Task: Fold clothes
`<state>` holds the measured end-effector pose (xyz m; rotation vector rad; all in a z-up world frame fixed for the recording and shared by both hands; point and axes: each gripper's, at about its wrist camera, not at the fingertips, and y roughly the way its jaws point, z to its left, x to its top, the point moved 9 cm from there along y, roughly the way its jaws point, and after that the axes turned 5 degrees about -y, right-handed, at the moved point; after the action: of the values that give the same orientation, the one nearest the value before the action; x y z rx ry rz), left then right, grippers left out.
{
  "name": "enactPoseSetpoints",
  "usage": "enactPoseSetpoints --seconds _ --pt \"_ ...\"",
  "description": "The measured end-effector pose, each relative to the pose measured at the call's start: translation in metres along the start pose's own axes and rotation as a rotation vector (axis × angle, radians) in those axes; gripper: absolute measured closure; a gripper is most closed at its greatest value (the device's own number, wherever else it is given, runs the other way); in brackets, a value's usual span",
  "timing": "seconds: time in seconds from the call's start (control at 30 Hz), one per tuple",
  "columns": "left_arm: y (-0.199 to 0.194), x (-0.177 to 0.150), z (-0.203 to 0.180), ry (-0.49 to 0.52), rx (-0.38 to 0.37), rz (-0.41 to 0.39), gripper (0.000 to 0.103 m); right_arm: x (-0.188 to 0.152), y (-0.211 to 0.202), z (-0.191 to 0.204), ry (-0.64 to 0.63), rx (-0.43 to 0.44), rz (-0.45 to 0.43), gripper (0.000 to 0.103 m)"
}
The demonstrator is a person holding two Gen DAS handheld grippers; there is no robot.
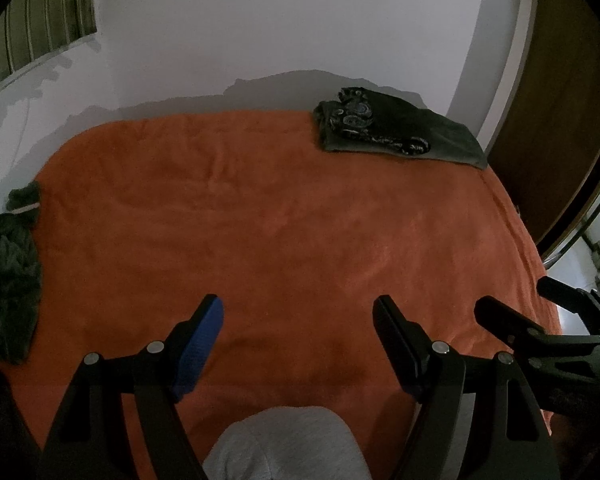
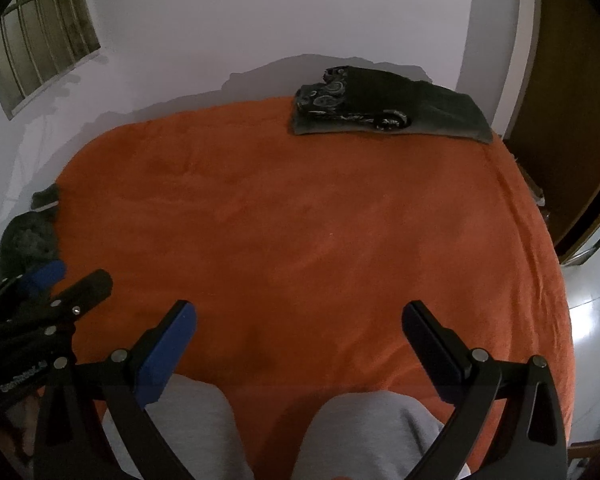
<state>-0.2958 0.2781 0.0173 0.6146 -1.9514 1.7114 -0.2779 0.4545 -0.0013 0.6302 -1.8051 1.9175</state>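
A stack of folded dark clothes (image 1: pixel 396 132) with a paisley pattern lies at the far right corner of the orange bed (image 1: pixel 280 220); it also shows in the right wrist view (image 2: pixel 388 108). A crumpled dark green garment (image 1: pixel 8 280) lies at the bed's left edge, also seen in the right wrist view (image 2: pixel 30 240). My left gripper (image 1: pixel 298 308) is open and empty above the near part of the bed. My right gripper (image 2: pixel 298 312) is open and empty beside it, to its right.
The orange bed (image 2: pixel 300 220) stands against a white wall (image 1: pixel 260 32). A wooden wardrobe door (image 1: pixel 560 100) stands on the right. A window (image 2: pixel 40 48) is at the upper left. The person's grey-trousered knees (image 2: pixel 360 432) are at the bed's near edge.
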Motion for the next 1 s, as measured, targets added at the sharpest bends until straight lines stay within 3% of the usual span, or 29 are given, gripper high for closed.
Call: enactPoseSetpoints --seconds 1.0 --pt "0.003 -0.003 -0.01 0.045 0.008 -0.001 0.024 -0.005 0.005 -0.005 0.025 0.023 0.01 0.0"
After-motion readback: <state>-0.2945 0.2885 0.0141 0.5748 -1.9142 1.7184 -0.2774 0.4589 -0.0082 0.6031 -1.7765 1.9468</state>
